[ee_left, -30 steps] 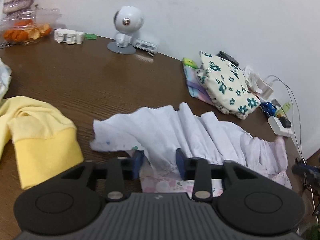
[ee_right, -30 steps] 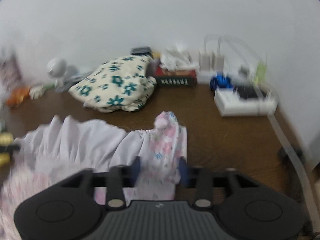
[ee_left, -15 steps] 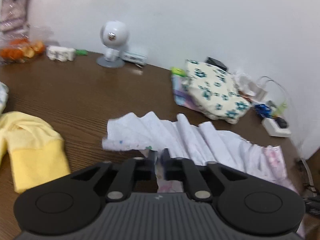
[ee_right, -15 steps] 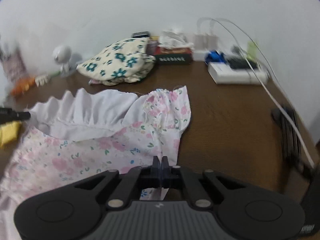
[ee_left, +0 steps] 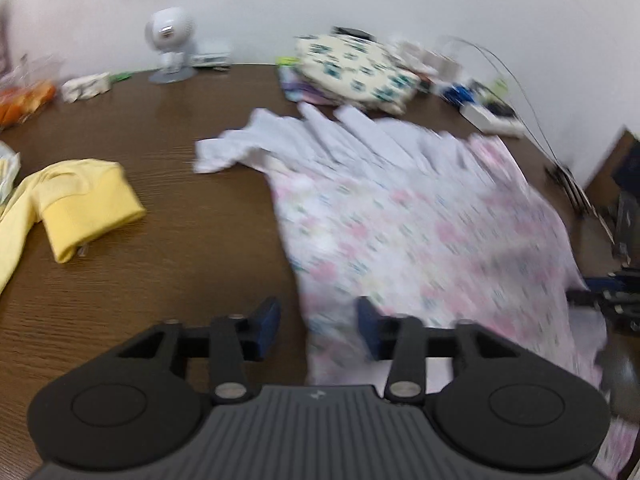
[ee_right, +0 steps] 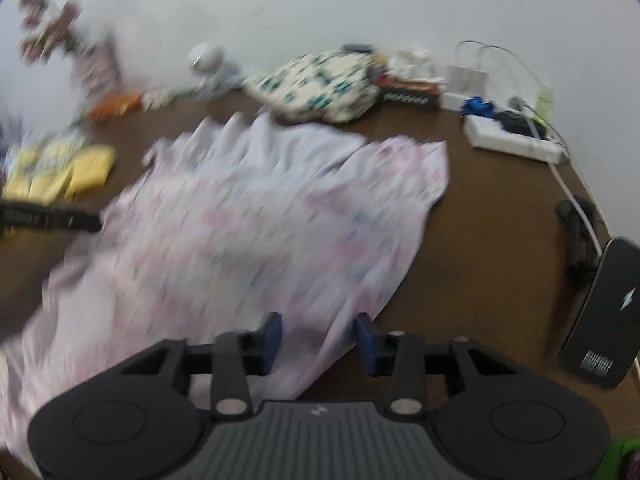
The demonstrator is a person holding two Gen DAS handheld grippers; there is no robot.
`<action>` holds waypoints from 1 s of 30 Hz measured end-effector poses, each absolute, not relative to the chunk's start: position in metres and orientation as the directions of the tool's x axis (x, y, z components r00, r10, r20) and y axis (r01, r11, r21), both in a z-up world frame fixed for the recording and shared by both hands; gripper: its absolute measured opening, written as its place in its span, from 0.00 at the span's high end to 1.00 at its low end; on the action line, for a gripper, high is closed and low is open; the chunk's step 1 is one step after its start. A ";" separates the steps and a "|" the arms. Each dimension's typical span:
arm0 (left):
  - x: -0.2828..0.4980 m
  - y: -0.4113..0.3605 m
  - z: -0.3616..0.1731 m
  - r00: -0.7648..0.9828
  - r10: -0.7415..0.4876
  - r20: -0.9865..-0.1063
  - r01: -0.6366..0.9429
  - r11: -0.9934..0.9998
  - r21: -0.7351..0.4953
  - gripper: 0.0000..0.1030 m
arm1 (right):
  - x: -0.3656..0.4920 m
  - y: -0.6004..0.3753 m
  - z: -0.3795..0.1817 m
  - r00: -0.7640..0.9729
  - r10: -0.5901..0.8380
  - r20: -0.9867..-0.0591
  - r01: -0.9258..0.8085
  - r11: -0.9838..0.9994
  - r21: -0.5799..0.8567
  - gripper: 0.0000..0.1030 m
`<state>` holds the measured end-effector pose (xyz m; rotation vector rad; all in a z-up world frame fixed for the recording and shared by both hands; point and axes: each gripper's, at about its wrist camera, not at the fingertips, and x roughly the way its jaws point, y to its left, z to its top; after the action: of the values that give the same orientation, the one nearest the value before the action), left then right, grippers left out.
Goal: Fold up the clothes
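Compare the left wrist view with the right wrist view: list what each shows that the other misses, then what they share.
Only the left wrist view shows the left gripper up close, jaws open around the near edge of the floral garment.

Only the right wrist view shows the black power bank at the table's right edge and the right gripper, jaws open over the garment's corner.

Both show the floral garment, the yellow garment, the flower-print bundle, the white round camera and the brown table.
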<state>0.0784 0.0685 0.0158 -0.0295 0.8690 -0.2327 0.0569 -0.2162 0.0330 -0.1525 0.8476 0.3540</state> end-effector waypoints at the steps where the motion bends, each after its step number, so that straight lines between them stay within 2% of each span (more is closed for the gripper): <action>1: 0.072 0.067 0.015 0.620 -0.207 -0.757 0.193 0.975 -0.109 0.97 | 0.052 -0.212 0.030 0.604 0.228 -0.764 -0.381 0.924 -0.025 0.94; 5: 0.048 0.060 0.011 0.613 -0.178 -0.769 0.204 0.977 -0.064 0.97 | 0.034 -0.217 0.028 0.626 0.150 -0.765 -0.383 0.914 -0.135 0.93; 8: 0.030 0.056 0.010 0.607 -0.166 -0.777 0.211 0.977 -0.044 0.96 | 0.029 -0.229 0.038 0.634 0.103 -0.766 -0.358 0.918 -0.173 0.87; 9: 0.029 0.061 0.014 0.602 -0.194 -0.774 0.211 0.974 -0.080 0.92 | 0.027 -0.233 0.045 0.649 0.098 -0.755 -0.347 0.921 -0.179 0.80; 12: 0.038 0.071 0.023 0.610 -0.243 -0.754 0.220 0.966 -0.133 0.55 | 0.023 -0.232 0.067 0.680 0.185 -0.709 -0.375 0.919 -0.120 0.61; 14: 0.051 0.071 0.026 0.630 -0.229 -0.742 0.216 0.970 -0.116 0.55 | 0.025 -0.229 0.078 0.686 0.253 -0.682 -0.407 0.911 -0.071 0.59; 17: 0.078 0.075 0.024 0.614 -0.284 -0.737 0.201 0.959 -0.202 0.54 | 0.047 -0.222 0.078 0.682 0.262 -0.683 -0.399 0.916 -0.047 0.60; 20: 0.096 0.074 0.018 0.603 -0.292 -0.742 0.175 0.956 -0.234 0.54 | 0.079 -0.223 0.060 0.629 0.252 -0.736 -0.348 0.937 0.023 0.65; 23: 0.098 0.069 0.014 0.599 -0.285 -0.748 0.185 0.959 -0.217 0.54 | 0.092 -0.219 0.036 0.582 0.194 -0.790 -0.302 0.953 0.012 0.94; 24: 0.097 0.068 0.012 0.597 -0.282 -0.751 0.189 0.959 -0.210 0.55 | 0.089 -0.220 0.034 0.590 0.194 -0.784 -0.294 0.956 0.015 0.98; 27: 0.094 0.068 0.007 0.589 -0.261 -0.765 0.192 0.964 -0.181 0.56 | 0.071 -0.227 0.042 0.624 0.195 -0.757 -0.275 0.961 0.021 0.98; 30: 0.095 0.068 0.006 0.590 -0.263 -0.763 0.195 0.964 -0.181 0.56 | 0.057 -0.228 0.041 0.603 0.203 -0.772 -0.324 0.946 -0.004 0.97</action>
<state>0.0946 0.0676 0.0062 -0.0810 0.9009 -0.2671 0.0573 -0.2285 0.0407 -0.1492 0.8725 0.3069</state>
